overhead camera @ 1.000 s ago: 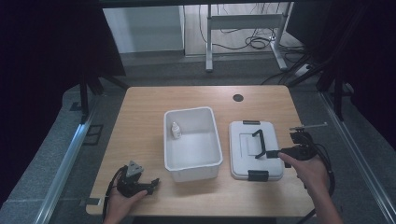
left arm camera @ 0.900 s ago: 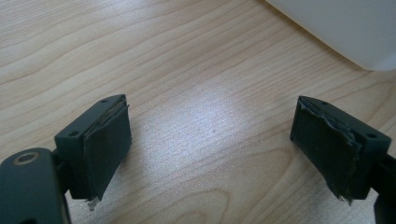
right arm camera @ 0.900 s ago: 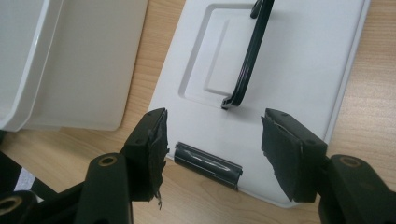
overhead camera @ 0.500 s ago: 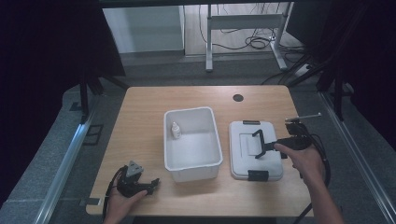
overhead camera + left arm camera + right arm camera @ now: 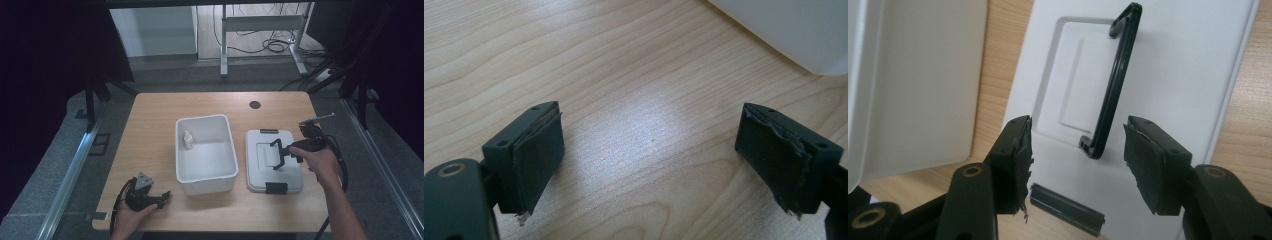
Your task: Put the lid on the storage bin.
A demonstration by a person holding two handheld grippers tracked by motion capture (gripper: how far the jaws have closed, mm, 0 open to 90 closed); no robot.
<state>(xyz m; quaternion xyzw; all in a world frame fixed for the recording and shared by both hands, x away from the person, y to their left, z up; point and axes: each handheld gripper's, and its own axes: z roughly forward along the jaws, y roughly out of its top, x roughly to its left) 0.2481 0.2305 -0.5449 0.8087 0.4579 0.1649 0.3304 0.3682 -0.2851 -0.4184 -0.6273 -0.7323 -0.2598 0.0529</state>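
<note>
Jaws of right gripper (image 5: 1075, 167) closing, apart astride lid handle (image 5: 1113, 90), left gripper (image 5: 649, 165) jaws wide over bare table (image 5: 624, 75).

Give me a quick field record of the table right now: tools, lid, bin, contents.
right tool: open, jaws have just been closing, either side of the near end of the lid's black handle, not yet pressing
lid: white, flat on the table, right of the bin
bin: white, open
contents: one small bottle, upright by the bin's left wall
left tool: open, low over bare table, holding nothing
</note>
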